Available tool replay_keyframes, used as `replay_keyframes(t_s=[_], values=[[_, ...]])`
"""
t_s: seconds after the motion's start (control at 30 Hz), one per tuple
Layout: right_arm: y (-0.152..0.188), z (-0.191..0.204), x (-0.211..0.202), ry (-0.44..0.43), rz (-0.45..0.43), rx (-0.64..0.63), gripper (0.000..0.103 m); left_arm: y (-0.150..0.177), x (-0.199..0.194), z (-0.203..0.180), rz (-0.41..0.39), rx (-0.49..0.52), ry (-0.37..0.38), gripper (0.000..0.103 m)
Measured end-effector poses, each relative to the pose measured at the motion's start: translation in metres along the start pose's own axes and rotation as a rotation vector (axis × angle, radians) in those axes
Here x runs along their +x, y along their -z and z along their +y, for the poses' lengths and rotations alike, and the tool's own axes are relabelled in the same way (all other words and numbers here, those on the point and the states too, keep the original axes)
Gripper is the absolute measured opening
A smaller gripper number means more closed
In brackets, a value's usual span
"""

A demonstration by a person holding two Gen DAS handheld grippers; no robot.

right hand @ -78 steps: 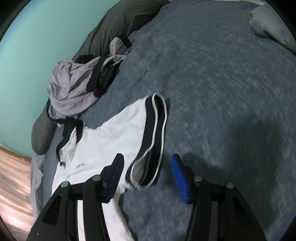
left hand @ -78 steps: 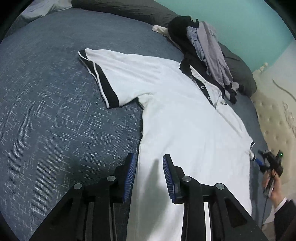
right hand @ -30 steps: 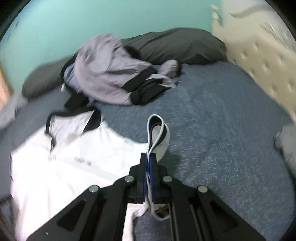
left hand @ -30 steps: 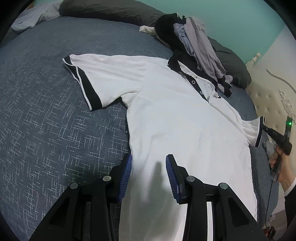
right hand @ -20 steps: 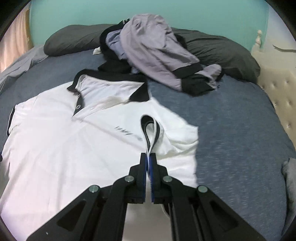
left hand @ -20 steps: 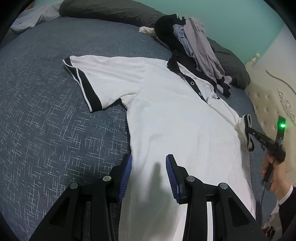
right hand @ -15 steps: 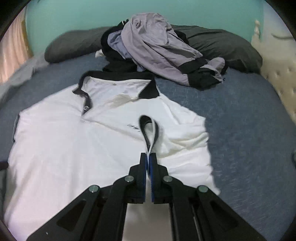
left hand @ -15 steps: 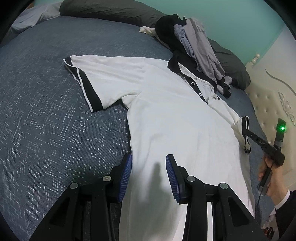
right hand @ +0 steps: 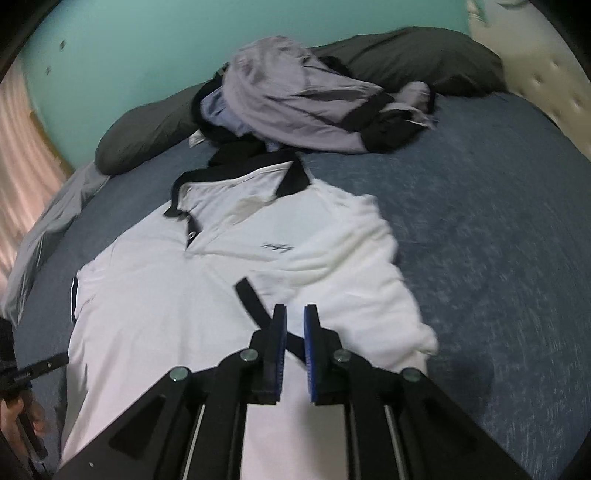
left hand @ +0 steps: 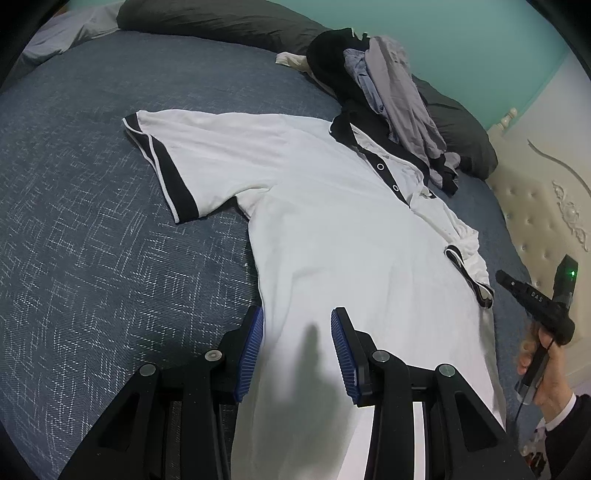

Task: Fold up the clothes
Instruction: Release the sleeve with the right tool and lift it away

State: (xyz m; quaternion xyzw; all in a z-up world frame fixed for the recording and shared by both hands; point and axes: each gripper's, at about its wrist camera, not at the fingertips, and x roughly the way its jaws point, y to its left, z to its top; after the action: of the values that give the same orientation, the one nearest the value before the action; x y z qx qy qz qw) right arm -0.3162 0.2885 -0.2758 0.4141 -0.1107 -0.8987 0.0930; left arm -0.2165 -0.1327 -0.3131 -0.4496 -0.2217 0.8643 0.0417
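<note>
A white polo shirt (left hand: 332, 229) (right hand: 207, 280) with black collar and cuffs lies face up on the blue bedspread (left hand: 92, 221). Its left sleeve (left hand: 162, 166) is spread out flat. The other sleeve is folded inward, and its black cuff (left hand: 467, 266) (right hand: 255, 302) rests on the shirt's front. My right gripper (right hand: 295, 325) hovers just above that cuff; its jaws are opening, with a narrow gap, and the pads no longer press the fabric. My left gripper (left hand: 297, 332) stands open low over the shirt's side edge, holding nothing.
A pile of grey and black clothes (left hand: 388, 92) (right hand: 295, 107) lies behind the collar, against dark pillows (left hand: 221, 18) (right hand: 424, 55). A cream tufted headboard (left hand: 535, 206) borders the bed on the right. A hand (left hand: 546, 362) holds the right gripper's handle.
The right gripper carried the sleeve inward over the shirt, sank, and parted its jaws; the cuff now lies on the shirt. The left gripper has not moved.
</note>
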Motion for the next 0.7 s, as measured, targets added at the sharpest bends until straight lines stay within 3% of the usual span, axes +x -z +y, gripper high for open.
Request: replay_keyframes(t_s=[0.3,0.4,0.47,0.7], values=[[0.019,-0.052,-0.032,0.080,-0.009,0.122,0.012,0.001,-0.003,0.001,0.002,-0.013,0.023,0.042],[0.021,-0.062,-0.033,0.103,0.000,0.123,0.017,0.003,-0.005,-0.001,0.003,-0.007,0.027,0.042],[0.022,-0.068,-0.028,0.099,0.025,0.117,0.030,0.003,-0.006,-0.002,0.001,-0.006,0.027,0.042],[0.031,-0.080,-0.002,0.147,0.101,0.079,0.031,0.003,-0.002,-0.003,0.008,-0.003,0.017,0.042]])
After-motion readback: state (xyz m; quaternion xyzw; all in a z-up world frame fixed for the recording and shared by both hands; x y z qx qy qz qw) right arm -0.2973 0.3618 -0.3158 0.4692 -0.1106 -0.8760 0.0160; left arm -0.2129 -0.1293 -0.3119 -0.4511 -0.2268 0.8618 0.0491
